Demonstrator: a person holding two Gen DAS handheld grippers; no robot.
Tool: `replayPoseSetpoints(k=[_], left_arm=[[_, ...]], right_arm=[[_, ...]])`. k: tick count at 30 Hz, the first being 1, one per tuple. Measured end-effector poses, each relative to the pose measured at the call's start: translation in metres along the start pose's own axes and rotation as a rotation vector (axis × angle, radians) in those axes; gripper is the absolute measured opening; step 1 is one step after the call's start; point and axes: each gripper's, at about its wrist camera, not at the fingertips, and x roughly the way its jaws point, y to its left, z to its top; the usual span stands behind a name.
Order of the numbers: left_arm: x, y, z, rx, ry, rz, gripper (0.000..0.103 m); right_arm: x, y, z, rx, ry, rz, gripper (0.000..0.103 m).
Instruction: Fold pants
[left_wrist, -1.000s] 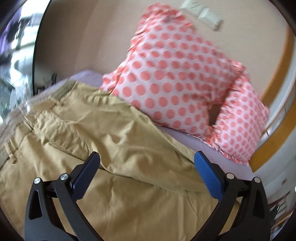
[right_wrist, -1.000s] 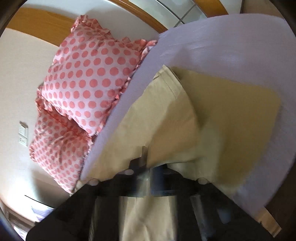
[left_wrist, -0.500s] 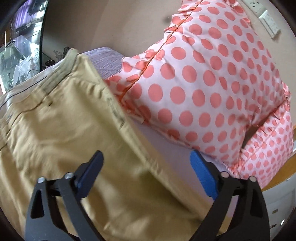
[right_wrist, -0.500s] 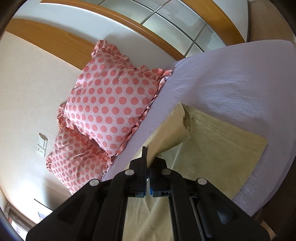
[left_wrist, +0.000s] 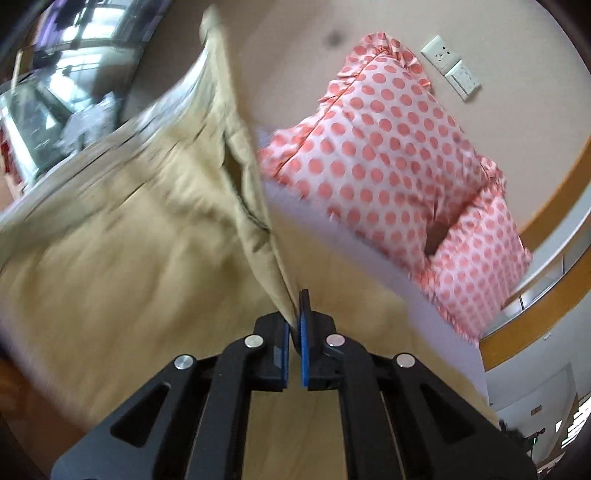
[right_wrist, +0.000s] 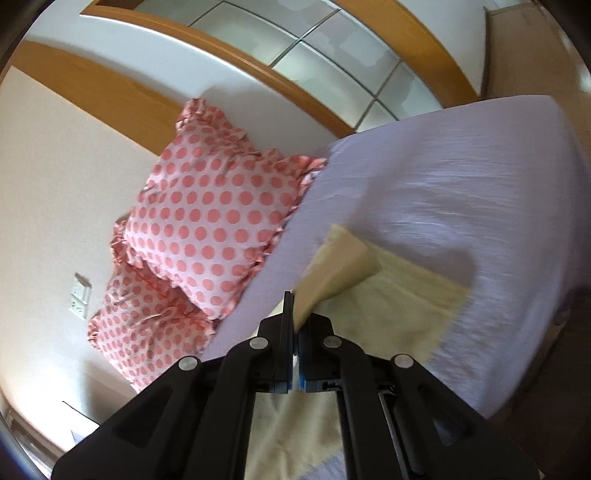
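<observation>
Left claw (left_wrist: 294, 325) clamped on lifted pants (left_wrist: 122, 236) edge, right claw (right_wrist: 294, 321) pinching raised corner

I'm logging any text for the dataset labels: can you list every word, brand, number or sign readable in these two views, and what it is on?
None can be read.
Khaki cotton pants: a waistband with blurred stitching, no legible tag.
White wall socket and switch plates: no readable markings.
Pink pillows with red polka dots: pattern only.
Lavender bed sheet: plain.
Small sign on the far wall: too small to read.
</observation>
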Motion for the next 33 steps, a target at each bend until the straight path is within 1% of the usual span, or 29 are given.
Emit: replayPoseSetpoints(k=[1, 4, 6, 7, 8, 9, 10, 11, 12, 13, 14, 15, 17, 18, 19, 20, 21, 22, 25, 26, 27, 28, 29, 31, 33], left_arm=[[-0.013, 0.011, -0.021, -0.019, 0.005, 0.01, 0.004], [-0.023, 0.029, -0.053, -0.063, 0.02, 0.025, 0.004], [-0.023, 0.036, -0.063, -0.07, 0.022, 0.03, 0.005], [-0.021, 0.039, -0.069, -0.076, 0.027, 0.029, 0.005], [-0.02, 0.041, -0.071, -0.081, 0.026, 0.021, 0.005], [-0.022, 0.045, -0.074, -0.081, 0.022, 0.015, 0.007], [-0.024, 0.046, -0.076, -0.076, 0.013, 0.006, 0.008], [-0.026, 0.045, -0.079, -0.07, 0.004, 0.004, 0.01], [-0.028, 0.045, -0.08, -0.063, -0.004, 0.0, 0.014], [-0.03, 0.045, -0.082, -0.055, -0.013, -0.006, 0.016], [-0.033, 0.045, -0.083, -0.049, -0.018, -0.009, 0.019], [-0.035, 0.044, -0.084, -0.044, -0.025, -0.014, 0.023], [-0.041, 0.047, -0.089, -0.039, -0.041, -0.024, 0.026], [-0.043, 0.047, -0.09, -0.039, -0.048, -0.028, 0.028], [-0.046, 0.048, -0.091, -0.04, -0.055, -0.031, 0.029], [-0.05, 0.05, -0.092, -0.043, -0.066, -0.031, 0.033], [-0.053, 0.052, -0.093, -0.048, -0.078, -0.029, 0.036], [-0.056, 0.054, -0.093, -0.052, -0.087, -0.029, 0.036], [-0.066, 0.062, -0.092, -0.065, -0.122, -0.024, 0.038], [-0.069, 0.065, -0.091, -0.068, -0.135, -0.018, 0.039], [-0.071, 0.067, -0.09, -0.07, -0.144, -0.012, 0.04], [-0.072, 0.068, -0.09, -0.069, -0.149, -0.009, 0.041], [-0.073, 0.07, -0.089, -0.065, -0.155, -0.003, 0.043], [-0.074, 0.071, -0.088, -0.064, -0.159, 0.004, 0.045], [-0.074, 0.075, -0.087, -0.071, -0.158, 0.005, 0.047]], right_arm=[[-0.003, -0.004, -0.002, 0.001, -0.002, -0.02, 0.002], [-0.005, -0.012, -0.007, 0.009, 0.008, -0.052, 0.002], [-0.005, -0.015, -0.009, 0.003, 0.012, -0.079, 0.002], [-0.004, -0.015, -0.009, -0.014, 0.024, -0.111, 0.002], [-0.005, -0.014, -0.01, -0.029, 0.031, -0.138, 0.007], [-0.006, -0.012, -0.01, -0.04, 0.033, -0.171, 0.015], [-0.01, -0.012, -0.01, -0.044, 0.025, -0.204, 0.048], [-0.014, -0.013, -0.01, -0.046, 0.011, -0.221, 0.083], [-0.02, -0.014, -0.011, -0.049, -0.02, -0.233, 0.086], [-0.027, -0.015, -0.012, -0.06, -0.057, -0.236, 0.085], [-0.029, -0.016, -0.013, -0.073, -0.065, -0.247, 0.083], [-0.027, -0.018, -0.014, -0.081, -0.056, -0.247, 0.08], [-0.017, -0.024, -0.02, -0.067, -0.013, -0.236, 0.069], [-0.015, -0.025, -0.025, -0.072, -0.012, -0.218, 0.068], [-0.015, -0.021, -0.028, -0.094, -0.022, -0.224, 0.066], [-0.013, -0.018, -0.031, -0.111, -0.019, -0.215, 0.06], [-0.009, -0.016, -0.036, -0.117, -0.003, -0.18, 0.056], [-0.005, -0.013, -0.04, -0.128, 0.005, -0.17, 0.054], [0.007, 0.002, -0.051, -0.224, 0.007, -0.166, 0.05], [0.011, 0.005, -0.053, -0.246, 0.011, -0.164, 0.044], [0.015, 0.009, -0.056, -0.278, 0.008, -0.18, 0.043], [0.018, 0.013, -0.06, -0.326, -0.013, -0.19, 0.017], [0.021, 0.014, -0.06, -0.343, 0.004, -0.166, 0.007], [0.024, 0.018, -0.059, -0.346, -0.001, -0.155, 0.006], [0.025, 0.037, -0.055, -0.393, -0.021, -0.121, 0.006]])
